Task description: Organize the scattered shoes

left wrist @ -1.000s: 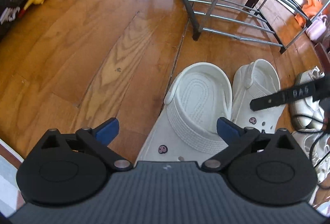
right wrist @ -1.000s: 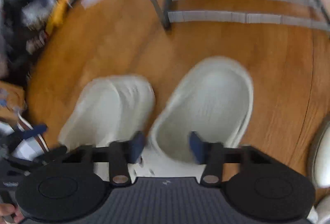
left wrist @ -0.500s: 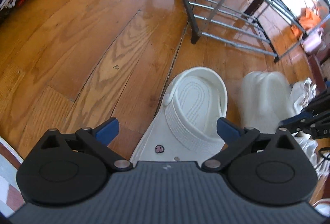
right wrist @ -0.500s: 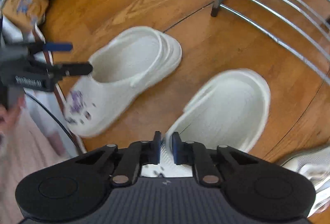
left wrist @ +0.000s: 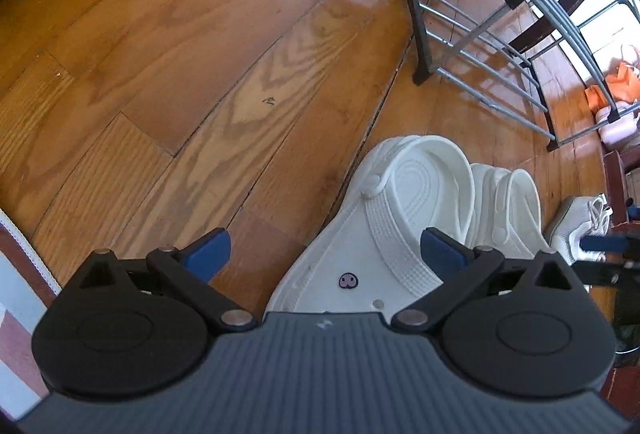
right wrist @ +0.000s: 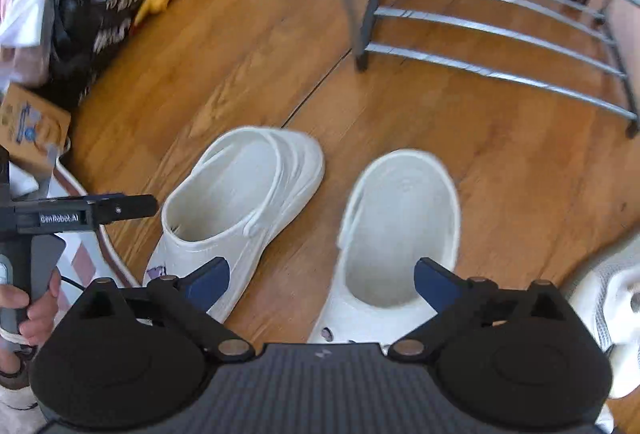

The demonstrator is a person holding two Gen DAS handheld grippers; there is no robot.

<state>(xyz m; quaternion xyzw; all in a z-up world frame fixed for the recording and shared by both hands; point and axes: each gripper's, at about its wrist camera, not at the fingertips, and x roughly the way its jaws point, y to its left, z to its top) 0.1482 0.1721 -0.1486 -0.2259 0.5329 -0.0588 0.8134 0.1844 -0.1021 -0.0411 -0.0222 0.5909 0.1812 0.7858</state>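
Right gripper (right wrist: 322,284) jaws opening, nothing pinched, above one white clog (right wrist: 396,234) on the floor (right wrist: 500,154) beside its mate (right wrist: 244,202), left gripper (left wrist: 324,254) spread empty, pairing them near the rack (right wrist: 500,30)

Two wrist views, steeply downward, close — both sharing white clogs (left wrist: 404,226).

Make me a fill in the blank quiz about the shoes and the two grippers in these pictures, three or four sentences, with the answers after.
1. The two clogs on the wooden floor are ____ in colour.
2. The clogs lie ____ the metal shoe rack, not on it.
3. The right gripper holds ____; its jaws are opening.
4. In the left wrist view, a ____ clog lies under the left gripper.

Answers: white; in front of; nothing; white
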